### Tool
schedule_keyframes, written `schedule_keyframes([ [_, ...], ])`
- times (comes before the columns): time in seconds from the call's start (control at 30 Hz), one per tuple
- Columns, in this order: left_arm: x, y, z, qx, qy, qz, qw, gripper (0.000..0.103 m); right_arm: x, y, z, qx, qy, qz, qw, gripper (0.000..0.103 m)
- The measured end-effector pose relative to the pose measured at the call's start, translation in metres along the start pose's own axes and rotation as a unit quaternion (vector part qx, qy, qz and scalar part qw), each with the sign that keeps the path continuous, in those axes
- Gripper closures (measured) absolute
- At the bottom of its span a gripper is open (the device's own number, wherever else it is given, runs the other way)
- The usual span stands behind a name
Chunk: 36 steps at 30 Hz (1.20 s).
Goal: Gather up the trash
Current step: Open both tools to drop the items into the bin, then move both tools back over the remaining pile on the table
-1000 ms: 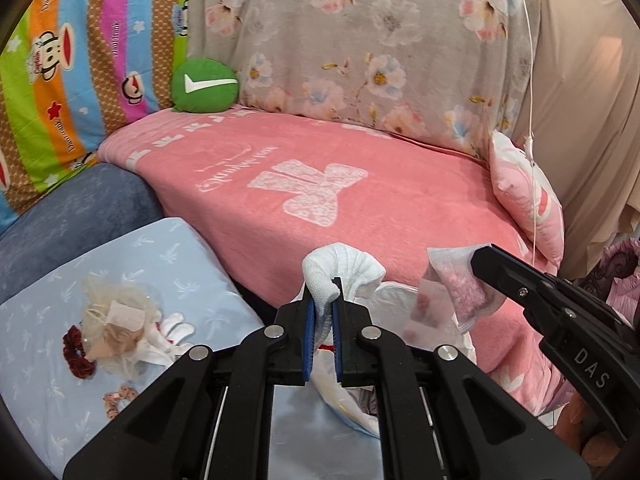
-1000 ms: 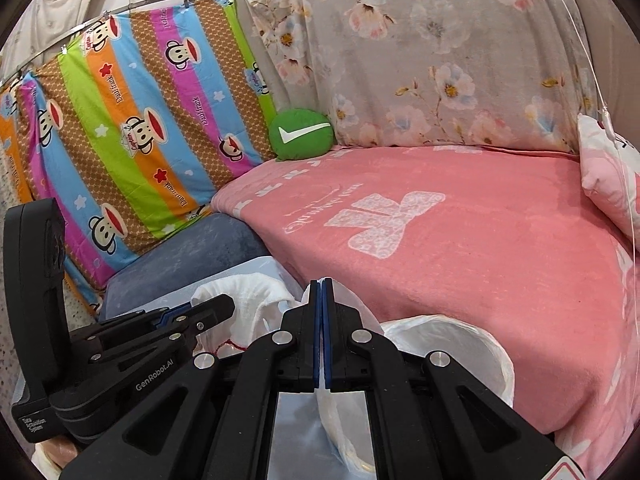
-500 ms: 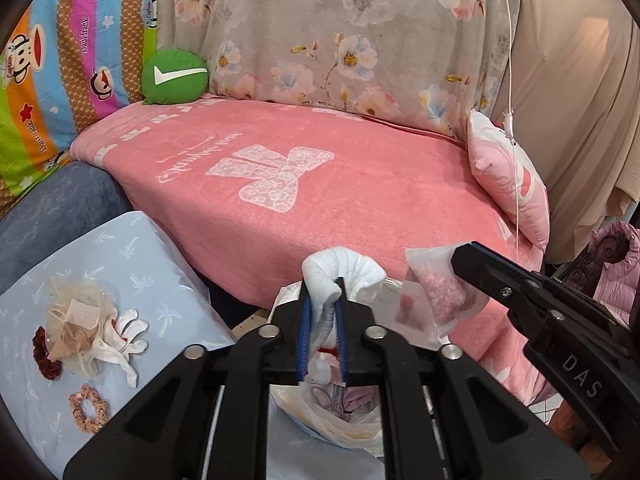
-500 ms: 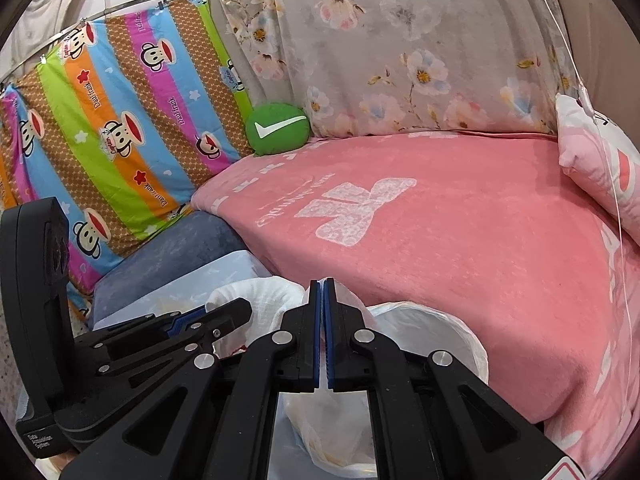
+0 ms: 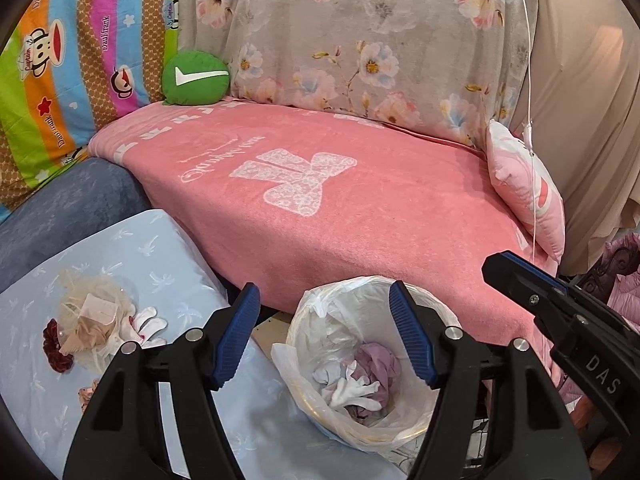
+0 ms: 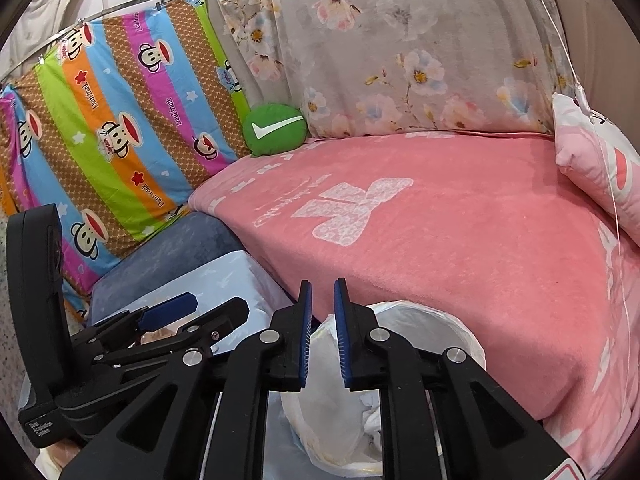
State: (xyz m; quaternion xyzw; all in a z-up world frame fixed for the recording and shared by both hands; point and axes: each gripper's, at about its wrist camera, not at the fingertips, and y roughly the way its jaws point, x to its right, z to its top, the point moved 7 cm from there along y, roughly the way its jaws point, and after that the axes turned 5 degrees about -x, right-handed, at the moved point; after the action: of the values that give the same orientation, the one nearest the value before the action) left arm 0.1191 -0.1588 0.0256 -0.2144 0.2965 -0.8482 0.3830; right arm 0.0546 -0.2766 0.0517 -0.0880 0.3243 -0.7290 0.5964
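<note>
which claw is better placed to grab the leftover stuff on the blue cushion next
Left. The left claw is wide open and empty, with the pile of scraps on the blue cushion just to its left. The right claw sits over the lined bin, farther from the pile.

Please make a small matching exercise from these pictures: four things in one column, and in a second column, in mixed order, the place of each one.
Things:
1. white glove
2. green cushion
3. hair scrunchies
4. pink pillow

Places:
A. on the pale blue cloth
B. inside the lined trash bin
C. right end of the pink blanket
D. far left corner of the pink blanket

Pairs: 1-B, 2-D, 3-A, 4-C
</note>
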Motion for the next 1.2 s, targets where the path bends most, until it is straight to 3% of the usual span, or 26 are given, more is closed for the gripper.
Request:
schedule_keyframes([
  [0.83, -0.088, -0.026, -0.024, 0.004, -0.054, 0.066, 0.9964, 0.039, -0.092, 0.038, -0.033, -0.052, -0.062, 0.046, 0.996, 0.09],
  [1.2, -0.153, -0.022, -0.062, -0.028, -0.091, 0.108, 0.9895, 0.039, -0.143, 0.071, -0.063, -0.093, -0.088, 0.068, 0.989, 0.083],
])
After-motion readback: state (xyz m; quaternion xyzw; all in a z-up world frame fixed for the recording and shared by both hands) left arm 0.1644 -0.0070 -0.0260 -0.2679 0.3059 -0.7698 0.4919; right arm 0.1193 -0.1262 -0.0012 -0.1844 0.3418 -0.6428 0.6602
